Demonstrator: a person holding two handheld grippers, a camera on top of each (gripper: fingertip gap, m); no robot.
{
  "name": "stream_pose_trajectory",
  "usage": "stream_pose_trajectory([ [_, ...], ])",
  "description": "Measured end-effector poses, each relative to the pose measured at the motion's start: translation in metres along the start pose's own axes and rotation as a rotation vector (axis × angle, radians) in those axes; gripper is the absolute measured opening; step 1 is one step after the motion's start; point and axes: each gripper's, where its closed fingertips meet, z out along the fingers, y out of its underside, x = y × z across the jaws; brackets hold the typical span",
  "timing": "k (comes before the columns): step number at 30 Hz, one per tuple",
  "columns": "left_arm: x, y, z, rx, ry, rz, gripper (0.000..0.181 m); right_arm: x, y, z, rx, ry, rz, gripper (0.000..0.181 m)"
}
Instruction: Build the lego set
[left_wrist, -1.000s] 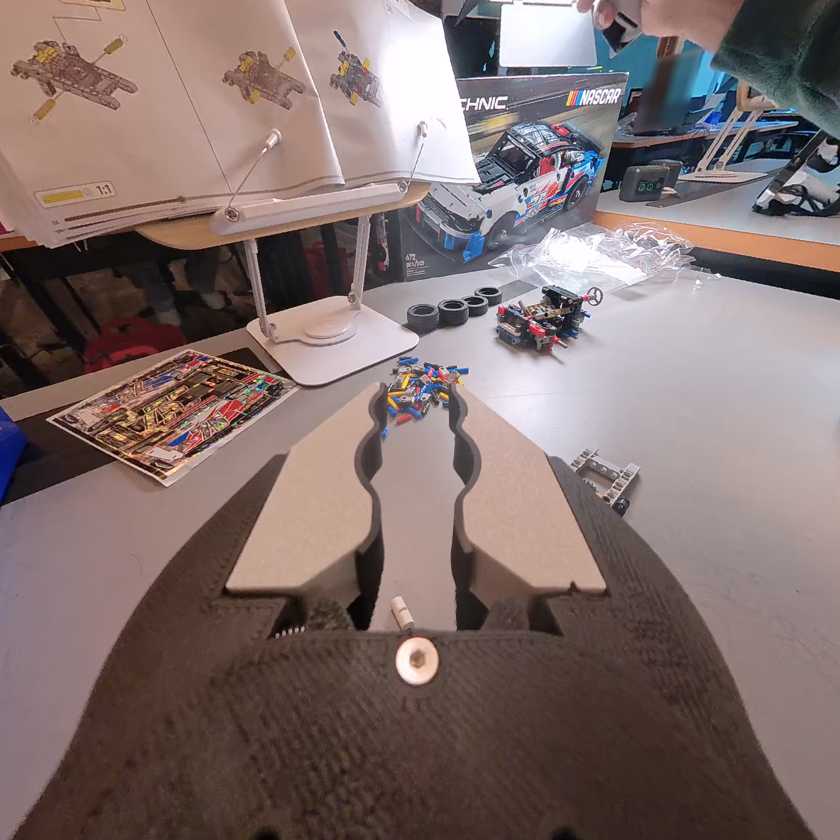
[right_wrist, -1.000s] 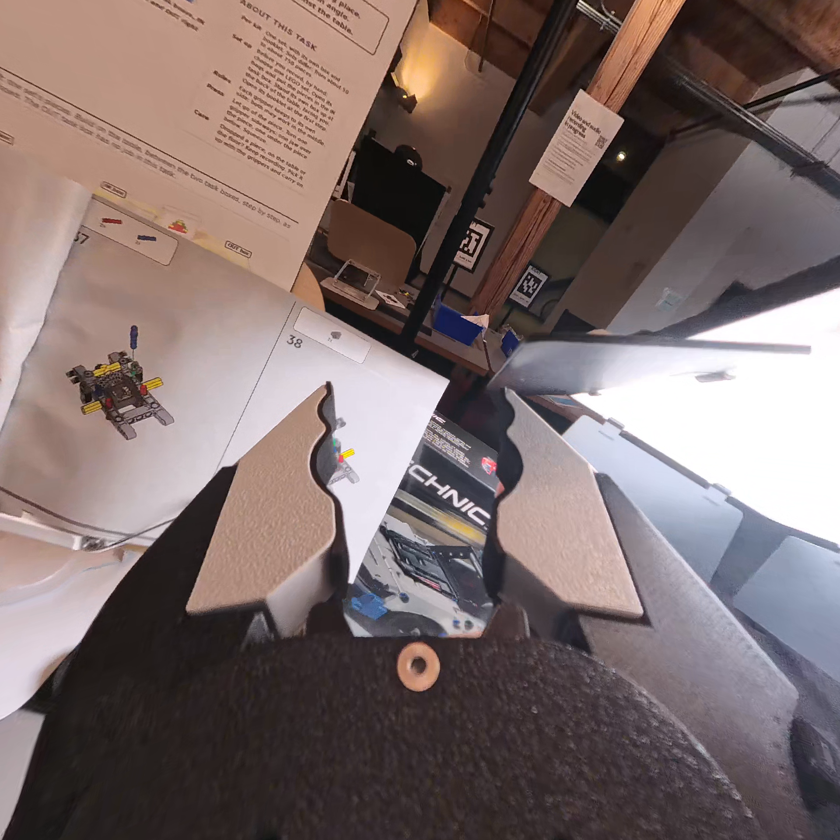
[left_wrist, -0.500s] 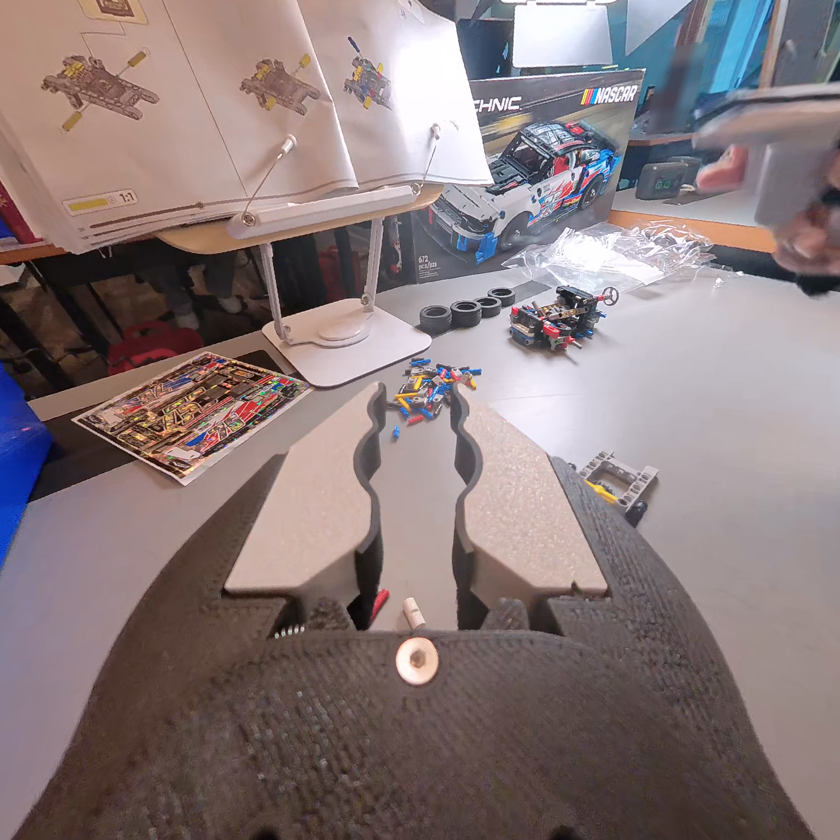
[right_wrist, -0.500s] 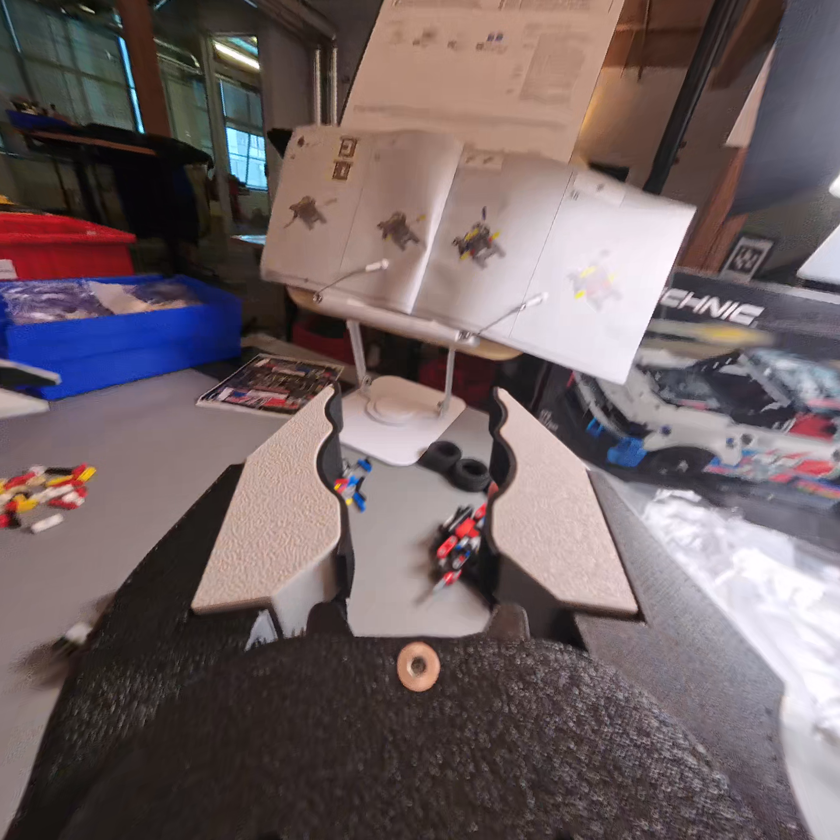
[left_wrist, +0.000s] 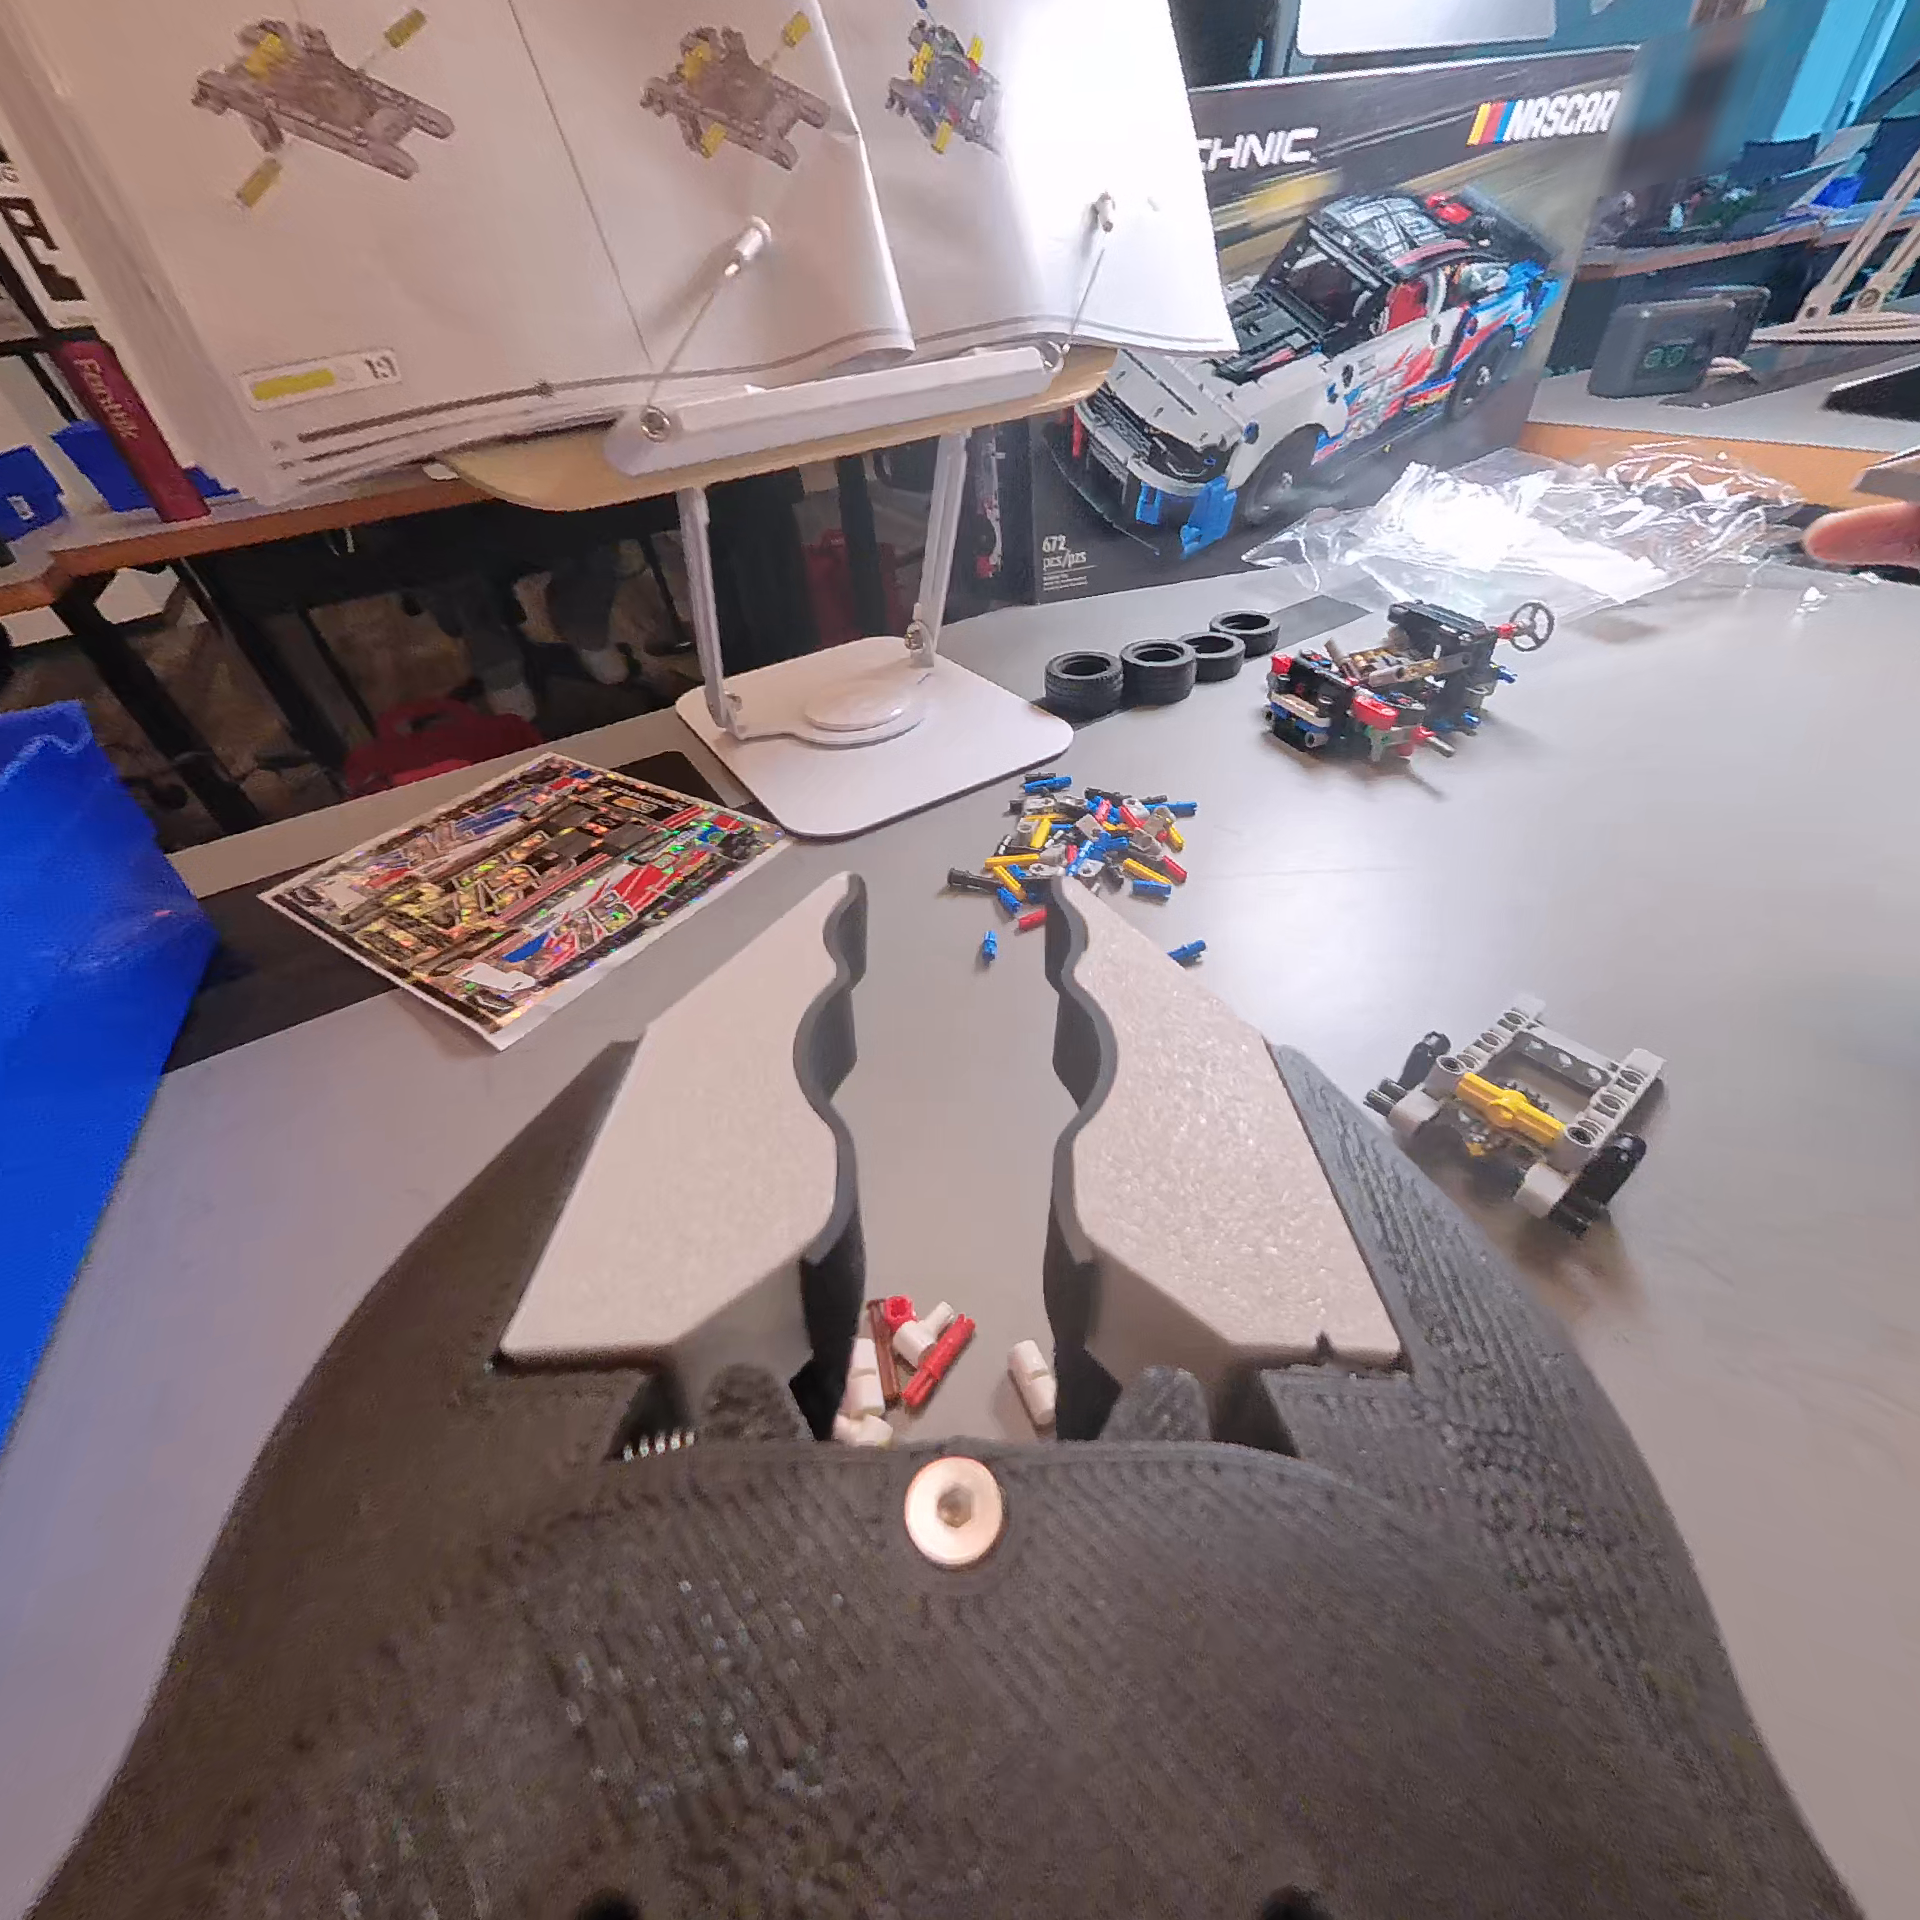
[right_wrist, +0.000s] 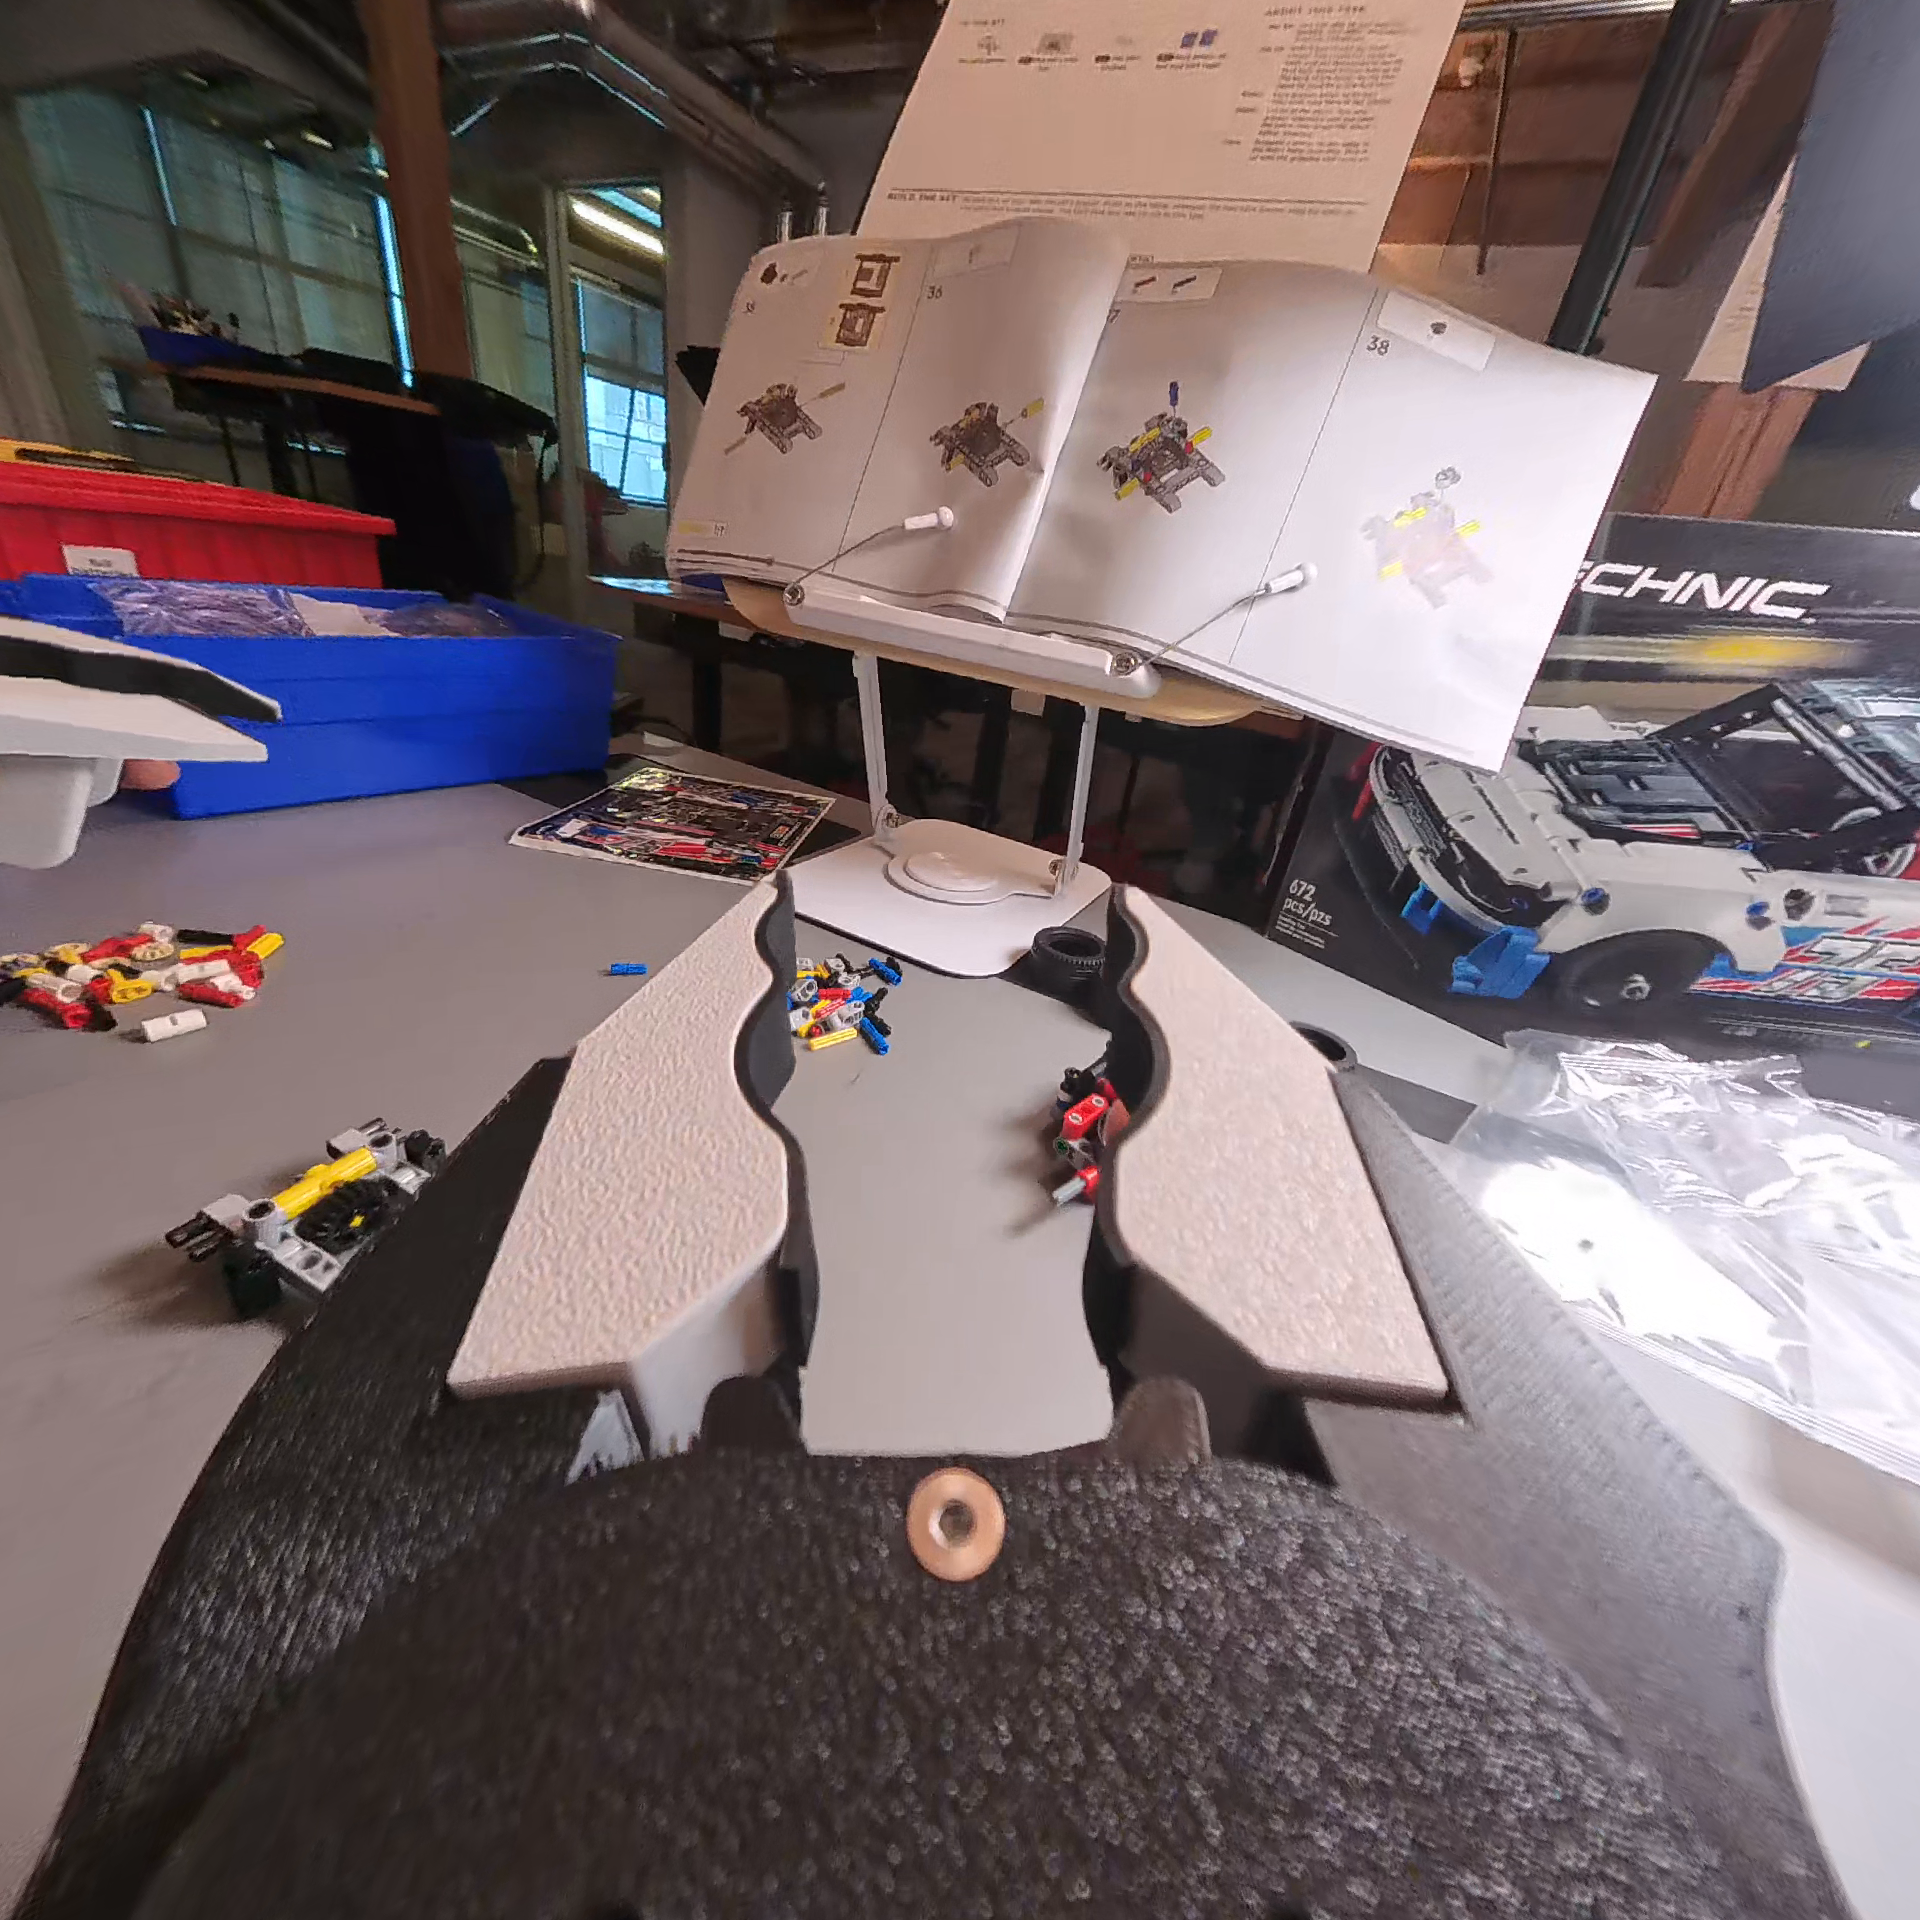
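**Both tongs empty, parts laid out**

My left gripper (left_wrist: 951, 909) and right gripper (right_wrist: 945, 914) hang apart, holding nothing. The grey axle frame (left_wrist: 1522, 1112) sits between them on the table (left_wrist: 1662, 883), probably within reach of both. Loose pins (left_wrist: 1081, 847) lie ahead, under the instruction booklet (right_wrist: 1143, 436).

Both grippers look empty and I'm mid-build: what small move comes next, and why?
Probably bring the right gripper down and left onto the small grey frame with the yellow part. Both it and the left gripper are open and hold nothing, and the frame lies loose on the table just left of it, resembling the sub-assembly on the open instruction booklet.
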Motion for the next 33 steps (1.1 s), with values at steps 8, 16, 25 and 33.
stream_pose_trajectory([
  [8, -0.029, -0.024, 0.005, 0.08, -0.114, -0.014, 0.036, 0.009, 0.002, 0.0, 0.006, 0.018, 0.099, 0.059],
  [16, -0.098, -0.135, 0.046, 0.244, -0.168, -0.048, 0.023, 0.011, 0.011, 0.003, -0.031, 0.027, 0.109, 0.057],
  [25, -0.219, -0.222, 0.139, 0.264, -0.304, -0.088, 0.002, 0.019, 0.013, 0.001, -0.046, 0.042, 0.082, 0.053],
  [33, -0.259, -0.216, 0.193, 0.217, -0.319, -0.098, 0.0, 0.021, 0.029, 0.005, -0.098, 0.049, 0.058, 0.05],
])
